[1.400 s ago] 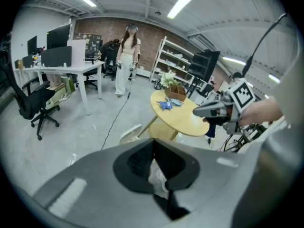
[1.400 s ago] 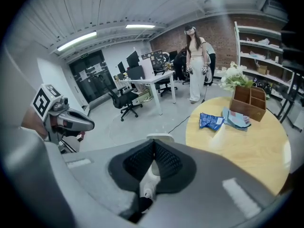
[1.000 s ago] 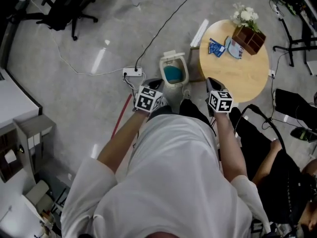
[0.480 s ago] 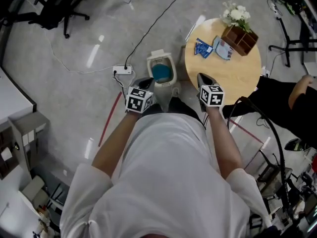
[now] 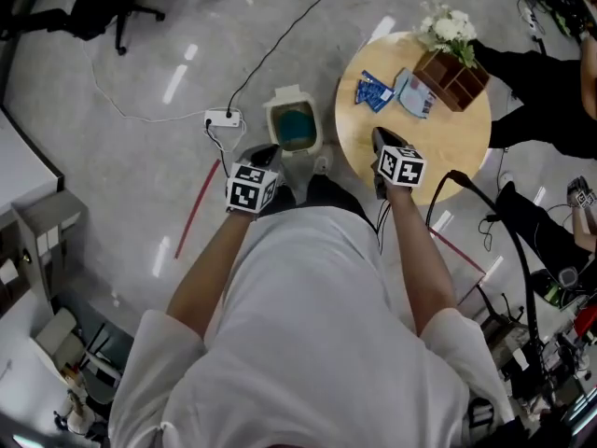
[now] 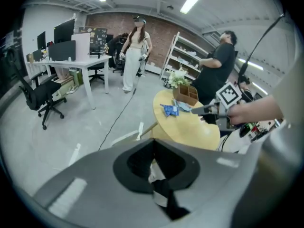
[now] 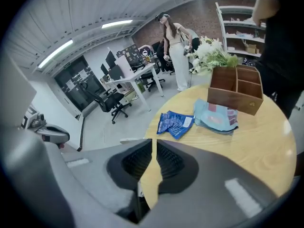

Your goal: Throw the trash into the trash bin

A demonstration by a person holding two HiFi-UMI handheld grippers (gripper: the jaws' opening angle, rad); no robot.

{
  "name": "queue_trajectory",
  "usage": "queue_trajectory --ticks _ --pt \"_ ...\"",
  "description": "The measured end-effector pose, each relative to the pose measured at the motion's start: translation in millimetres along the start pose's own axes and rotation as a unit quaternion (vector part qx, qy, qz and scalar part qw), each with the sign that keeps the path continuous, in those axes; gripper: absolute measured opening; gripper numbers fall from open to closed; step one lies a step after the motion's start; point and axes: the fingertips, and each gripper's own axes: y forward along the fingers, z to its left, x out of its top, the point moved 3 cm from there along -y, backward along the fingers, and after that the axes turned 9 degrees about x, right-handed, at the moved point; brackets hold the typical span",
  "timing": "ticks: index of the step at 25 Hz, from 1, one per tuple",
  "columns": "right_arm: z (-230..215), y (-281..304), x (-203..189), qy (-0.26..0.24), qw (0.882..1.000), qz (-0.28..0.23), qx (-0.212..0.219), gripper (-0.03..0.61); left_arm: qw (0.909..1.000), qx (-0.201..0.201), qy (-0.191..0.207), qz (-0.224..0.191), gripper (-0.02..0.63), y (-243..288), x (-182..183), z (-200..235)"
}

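Note:
A blue wrapper point(image 5: 373, 91) point(image 7: 175, 123) and a pale blue packet point(image 5: 413, 96) point(image 7: 216, 117) lie on the round wooden table point(image 5: 438, 143) point(image 7: 256, 141). The white trash bin point(image 5: 272, 124), lined in teal, stands on the floor left of the table. My right gripper point(image 5: 381, 136) point(image 7: 155, 144) hangs over the table's near edge, short of the wrapper. Its jaws have just been opening; a thin gap shows and nothing is between them. My left gripper point(image 5: 266, 149) point(image 6: 153, 144) is beside the bin, jaws together and empty.
A wooden box point(image 5: 452, 73) with white flowers stands at the table's far side. A power strip point(image 5: 222, 118) with cables lies left of the bin. An office chair point(image 5: 93, 7) is at the far left. A person in black point(image 5: 550, 91) is to the right.
Both grippers have moved toward the table. The right one has passed from beside its rim to over its near edge. The person at the right has shifted.

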Motion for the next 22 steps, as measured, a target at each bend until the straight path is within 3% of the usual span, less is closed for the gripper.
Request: queue_trajectory --ticks 13,22 --pt "-70 47 5 0.127 0.992 0.018 0.017 0.121 0.9982 0.034 -0.037 0.031 0.004 21 4 5" --pt "-92 69 0 0.217 0.975 0.016 0.032 0.150 0.9971 0.045 -0.048 0.039 0.005 28 11 7"
